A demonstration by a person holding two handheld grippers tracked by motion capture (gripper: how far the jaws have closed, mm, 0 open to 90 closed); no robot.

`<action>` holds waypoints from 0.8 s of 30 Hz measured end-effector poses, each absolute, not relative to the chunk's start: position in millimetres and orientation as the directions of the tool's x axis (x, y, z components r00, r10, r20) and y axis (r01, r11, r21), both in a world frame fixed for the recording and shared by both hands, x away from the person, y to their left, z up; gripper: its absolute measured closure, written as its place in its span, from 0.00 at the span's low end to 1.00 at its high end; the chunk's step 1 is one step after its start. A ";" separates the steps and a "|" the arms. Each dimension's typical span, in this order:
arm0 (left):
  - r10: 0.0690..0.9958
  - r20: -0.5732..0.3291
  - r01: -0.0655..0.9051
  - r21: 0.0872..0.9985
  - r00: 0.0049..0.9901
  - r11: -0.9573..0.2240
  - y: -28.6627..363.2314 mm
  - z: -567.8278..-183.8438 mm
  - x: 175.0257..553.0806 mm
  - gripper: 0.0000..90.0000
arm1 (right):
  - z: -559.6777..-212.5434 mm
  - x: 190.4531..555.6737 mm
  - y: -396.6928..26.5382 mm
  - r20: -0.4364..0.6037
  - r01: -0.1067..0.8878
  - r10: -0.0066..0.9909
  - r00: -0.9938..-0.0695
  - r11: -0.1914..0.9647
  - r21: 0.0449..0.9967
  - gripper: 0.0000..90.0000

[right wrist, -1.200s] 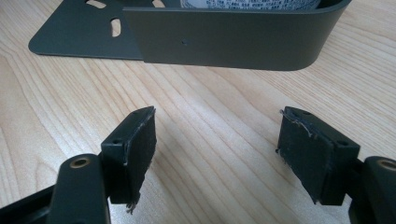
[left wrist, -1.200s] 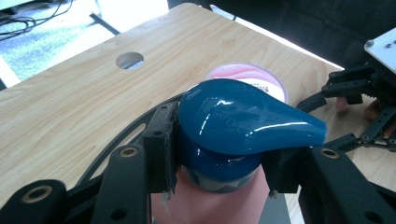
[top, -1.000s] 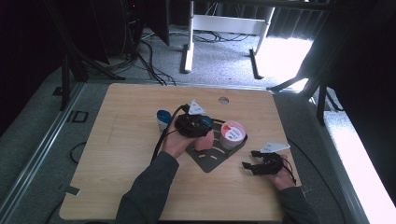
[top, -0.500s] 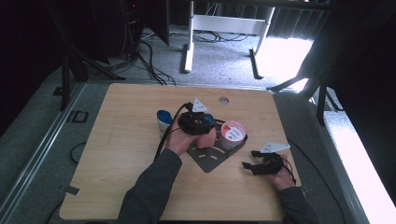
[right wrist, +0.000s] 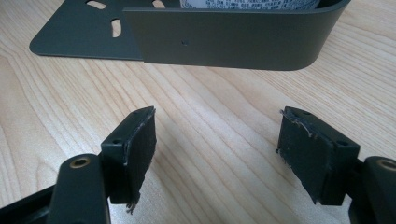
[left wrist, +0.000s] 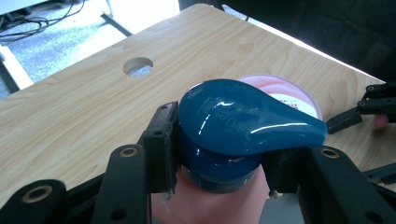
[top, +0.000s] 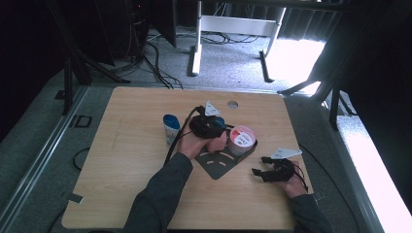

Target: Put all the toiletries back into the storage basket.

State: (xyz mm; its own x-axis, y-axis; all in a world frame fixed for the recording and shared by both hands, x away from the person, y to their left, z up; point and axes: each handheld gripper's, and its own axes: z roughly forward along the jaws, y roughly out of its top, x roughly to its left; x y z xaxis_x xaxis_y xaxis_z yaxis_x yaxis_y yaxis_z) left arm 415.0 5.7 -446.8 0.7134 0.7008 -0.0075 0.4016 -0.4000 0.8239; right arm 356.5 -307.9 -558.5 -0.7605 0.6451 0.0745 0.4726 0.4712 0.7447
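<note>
Left gripper point(left wrist: 217, 163): clamped on the pink bottle's glossy blue cap point(left wrist: 243, 123), centre frame, over the dark metal tray point(top: 218, 162).
Right gripper point(right wrist: 217, 158): jaws apart, empty, lower right.
Progress: bottle probably not yet placed beside the pink-lidded tub point(top: 241, 138).

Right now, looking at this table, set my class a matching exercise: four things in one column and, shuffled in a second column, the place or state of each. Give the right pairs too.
Things:
1. Pink bottle with the blue cap
2. Pink-lidded tub
3. Blue-capped tube
4. Right gripper

Places or states:
A. Lies on the bare wood, left of the dark tray
B. Jaws open, nothing between them, above the tabletop
C. Clamped at its neck in the left gripper
D. Sits in the tray, against its curved wall

Pairs: 1-C, 2-D, 3-A, 4-B
</note>
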 end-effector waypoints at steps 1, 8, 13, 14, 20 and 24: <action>0.703 -0.010 0.403 0.825 0.711 -0.396 5.0 -447.4 415.8 0.59 | -558.5 356.5 -307.9 0.074 0.472 0.645 -0.761 0.471 0.745 0.30; 0.715 -0.011 0.408 0.827 0.699 -0.386 1.7 -451.8 420.1 0.59 | -558.5 356.6 -308.1 0.079 0.476 0.645 -0.760 0.469 0.744 0.30; 0.722 -0.009 0.414 0.824 0.691 -0.386 -2.8 -455.0 424.8 0.59 | -558.5 356.8 -308.3 0.080 0.476 0.645 -0.760 0.468 0.745 0.30; 0.725 -0.010 0.417 0.823 0.689 -0.385 -3.7 -455.6 425.9 0.59 | -558.5 356.8 -308.3 0.079 0.475 0.645 -0.760 0.468 0.745 0.30; 0.738 -0.022 0.430 0.824 0.675 -0.369 -5.9 -460.4 432.4 0.59 | -558.5 356.8 -308.4 0.082 0.477 0.645 -0.760 0.467 0.745 0.30; 0.747 -0.019 0.434 0.824 0.664 -0.365 -5.9 -463.7 437.3 0.59 | -558.5 356.8 -308.3 0.081 0.476 0.645 -0.760 0.467 0.745 0.30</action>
